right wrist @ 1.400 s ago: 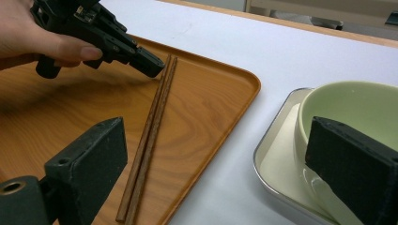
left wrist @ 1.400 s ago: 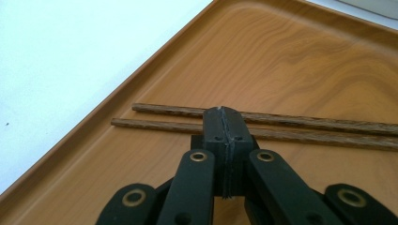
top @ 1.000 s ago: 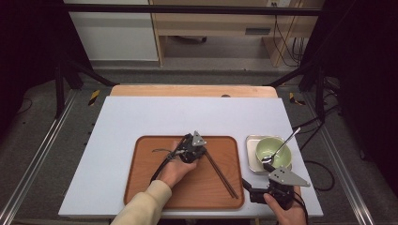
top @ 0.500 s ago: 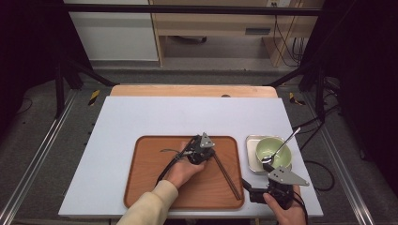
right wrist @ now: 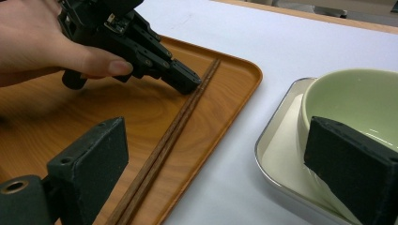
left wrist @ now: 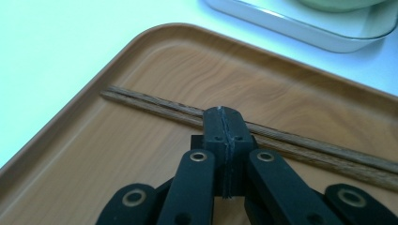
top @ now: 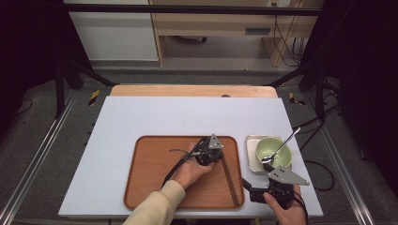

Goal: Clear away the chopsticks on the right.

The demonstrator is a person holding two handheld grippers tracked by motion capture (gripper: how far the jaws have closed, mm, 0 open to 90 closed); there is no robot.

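A brown wooden tray point(top: 155, 173) lies on the white table top point(top: 155, 117) and holds a pair of dark wooden chopsticks point(top: 228, 174), laid side by side and touching along the tray's right rim. Just to the right of the tray a shallow metal dish point(top: 250, 161) carries a pale green bowl point(top: 272, 151), and a spoon point(top: 280, 146) leans in the bowl with its handle slanting up and away to the right. The white top rests on a wooden table, with grey floor, black frame legs and loose cables around it, and a light wooden bench beyond. The chopsticks' long axis runs from the tray's near right corner toward its far right edge, nearly parallel to that rim. The left gripper point(top: 217, 158) has its jaws pressed fully together with nothing between them, and its tip rests at or on the chopsticks point(left wrist: 291, 145) near their far end. The right gripper point(top: 257, 191), held at the table's near edge, stands wide open and empty, the bowl point(right wrist: 361, 101) just beyond one of its pads.
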